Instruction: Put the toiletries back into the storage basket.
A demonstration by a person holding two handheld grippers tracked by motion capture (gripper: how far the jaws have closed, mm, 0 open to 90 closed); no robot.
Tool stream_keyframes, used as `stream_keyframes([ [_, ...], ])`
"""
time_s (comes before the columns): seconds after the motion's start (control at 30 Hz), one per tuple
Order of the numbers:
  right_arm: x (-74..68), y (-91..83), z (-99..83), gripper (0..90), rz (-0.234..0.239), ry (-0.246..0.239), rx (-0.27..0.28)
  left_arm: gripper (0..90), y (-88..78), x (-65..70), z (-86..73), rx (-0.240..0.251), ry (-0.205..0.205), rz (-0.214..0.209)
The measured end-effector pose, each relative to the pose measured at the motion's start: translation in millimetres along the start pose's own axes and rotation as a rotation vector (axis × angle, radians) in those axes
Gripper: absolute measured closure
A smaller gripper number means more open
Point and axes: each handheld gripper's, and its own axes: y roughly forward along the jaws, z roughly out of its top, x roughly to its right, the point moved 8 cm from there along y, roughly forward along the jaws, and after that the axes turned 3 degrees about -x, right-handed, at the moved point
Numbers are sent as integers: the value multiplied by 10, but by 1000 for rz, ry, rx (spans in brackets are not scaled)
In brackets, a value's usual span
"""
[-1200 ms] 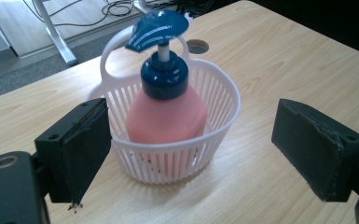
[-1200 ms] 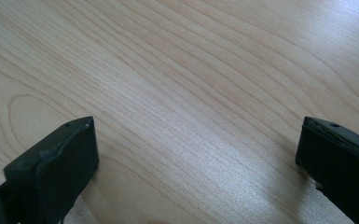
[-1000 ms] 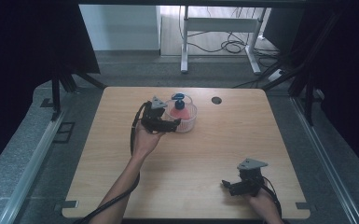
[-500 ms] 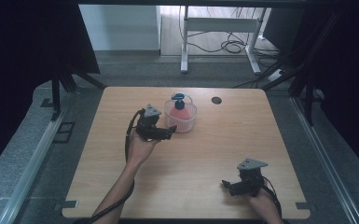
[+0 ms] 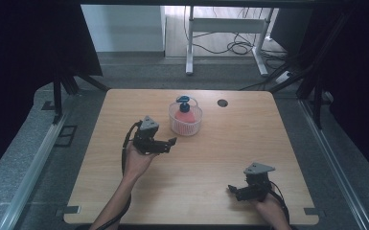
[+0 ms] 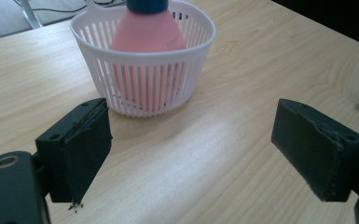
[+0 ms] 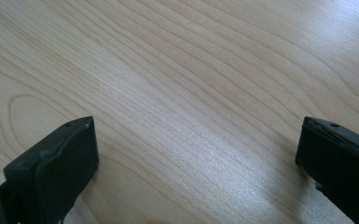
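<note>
The pink bottle (image 5: 184, 115) with the blue cap stands upright inside the white basket (image 5: 186, 125) on the desk (image 5: 196, 167). In the left gripper view the bottle (image 6: 147, 32) sits low in the basket (image 6: 144, 88), and its cap pokes out over the rim.

The left gripper (image 5: 168, 144) has its fingers (image 6: 81, 149) spread wide apart, with nothing between them. The basket is just ahead of those fingers, close but not touching — bare wood shows in the gap. The basket sits more toward the left finger than the right one.

The right gripper (image 5: 233, 189) rests low near the person's edge of the desk, well apart from the basket. Its fingers (image 7: 60, 163) are spread wide too, and only bare desk lies between them and in front of them.

It looks like the main job is done: the bottle is in the basket, standing straight, and no fingers hold it. Nothing else lies on the desk to put away — just a small dark hole (image 5: 222, 102) beyond the basket. What may be left is small: move the left gripper clear of the basket and rest it like the right one.
</note>
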Motion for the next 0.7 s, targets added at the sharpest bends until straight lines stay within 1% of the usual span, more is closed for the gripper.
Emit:
stream_keyframes([
  [0.33, -1, 0, -1, 0, 0, 1, -1, 120, -159, 73, -147, 2, 8, -15],
  [0.4, -2, 0, 0, 0, 0, 2, 0, 120, -183, 90, -185, 0, 7, -24],
  [0.57, -1, 0, 0, 0, 0, 1, 0, 120, -228, 126, -296, -2, 2, -36],
  [0.7, -1, 0, 0, 0, 0, 2, 0, 120, -255, 141, -403, -6, -2, -38],
])
